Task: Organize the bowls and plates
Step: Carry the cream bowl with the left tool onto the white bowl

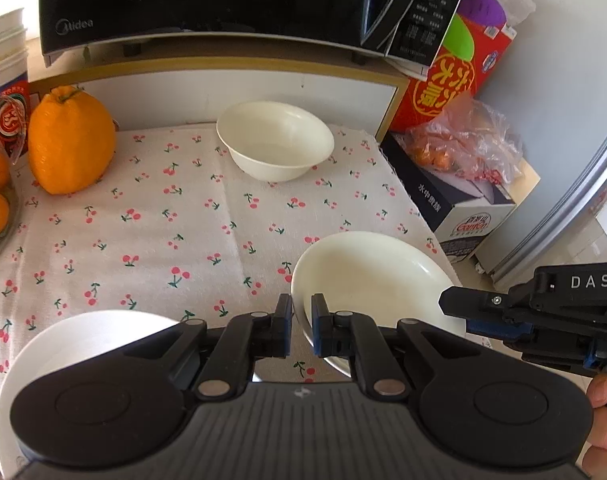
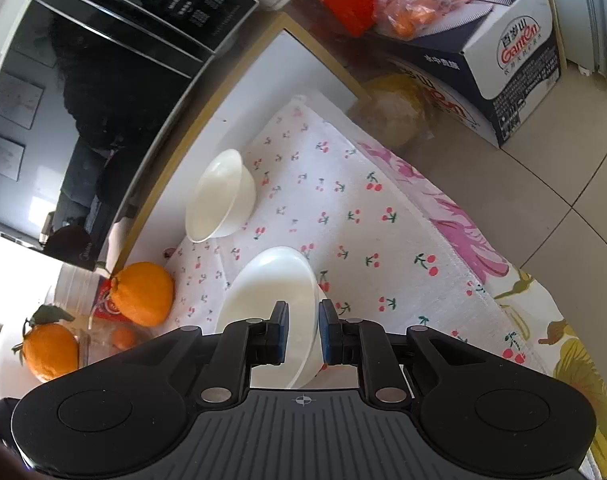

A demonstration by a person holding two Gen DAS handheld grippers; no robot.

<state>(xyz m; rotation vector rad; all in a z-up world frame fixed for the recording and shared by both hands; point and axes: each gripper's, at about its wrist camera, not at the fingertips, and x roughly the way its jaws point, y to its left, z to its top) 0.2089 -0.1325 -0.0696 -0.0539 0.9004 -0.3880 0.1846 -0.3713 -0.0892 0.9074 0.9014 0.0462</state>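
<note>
While the left tool [image 1: 301, 320] sits nearly closed around the near left rim of the cream plate [image 1: 367, 280], a white plate [image 1: 83, 344] lies under its left side on the cherry-print surface [image 1: 163, 220]. Ahead of it stands a cream bowl [image 1: 274, 140], empty and upright. Rightward, the right tool [image 2: 303, 330] pinches the same plate's rim [image 2: 279, 288], its pads against the rim, lifting it tilted.
</note>
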